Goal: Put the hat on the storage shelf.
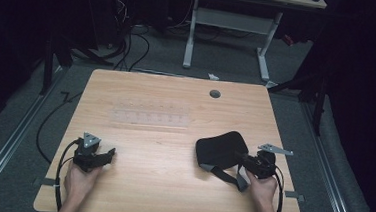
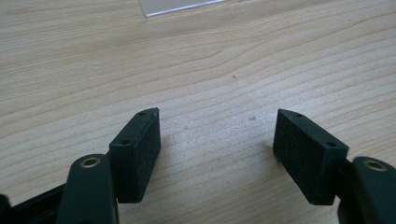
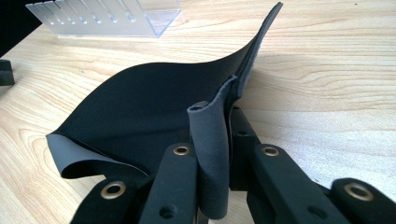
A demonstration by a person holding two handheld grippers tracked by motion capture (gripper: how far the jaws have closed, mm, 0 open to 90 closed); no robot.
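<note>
We see one wooden desk (image 1: 169, 195) with a round cable hole (image 1: 215, 94) near its far edge. Taking the clear plastic rack (image 1: 150, 114) at the desk's middle as our landmark, bare wood runs wide on every side of it: towards the far edge, towards both side edges, and towards the near edge between the two hands.

We count two claws, one rack and one piece of black fabric. The left claw (image 1: 108, 153) lies on the desk near and to the left of the rack, close to the left edge; in the left gripper view its jaws stand well apart over bare wood, with a corner of the rack at the top. The right claw (image 1: 237, 158) lies near and to the right of the rack, close to the right edge, and its jaws are clamped together on a fold of the black fabric (image 3: 149, 98).

The fabric is thin, soft and dark, black on one face and grey on the other. It rests on the desk near and right of the rack, one edge lifted and curling upward where the claw pinches it, and a grey strap (image 1: 226, 175) trails from it towards the near edge.
</note>
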